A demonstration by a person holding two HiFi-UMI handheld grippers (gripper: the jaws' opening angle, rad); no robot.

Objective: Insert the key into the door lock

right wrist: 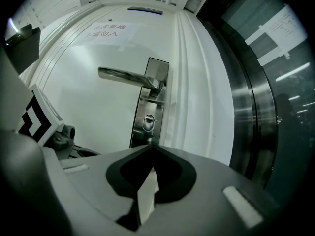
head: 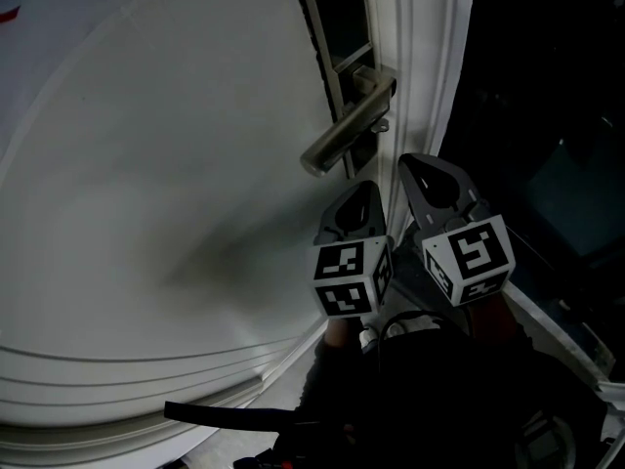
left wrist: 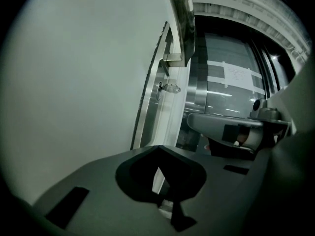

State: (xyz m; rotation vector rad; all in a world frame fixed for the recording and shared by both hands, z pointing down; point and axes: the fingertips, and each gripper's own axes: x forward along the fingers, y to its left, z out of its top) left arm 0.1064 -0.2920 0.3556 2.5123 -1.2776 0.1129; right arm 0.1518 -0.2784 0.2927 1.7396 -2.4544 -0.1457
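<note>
On the white door (head: 176,164) a metal lock plate (right wrist: 147,113) carries a lever handle (head: 344,131). Below the handle a silver key (left wrist: 171,88) sticks out of the lock cylinder; the right gripper view shows this key (right wrist: 148,122) end-on. Both grippers hang just under the handle, short of the plate. My left gripper (head: 361,188) is shut, its jaws meeting in a point with nothing between them. My right gripper (head: 408,162) stands beside it near the door's edge, also shut and empty. Neither touches the key.
A white moulded door frame (head: 430,76) runs right of the lock plate, with dark glass and steel panels (right wrist: 256,107) beyond it. A paper notice (right wrist: 106,32) is stuck on the door above the handle. Curved door moulding (head: 117,379) lies lower left.
</note>
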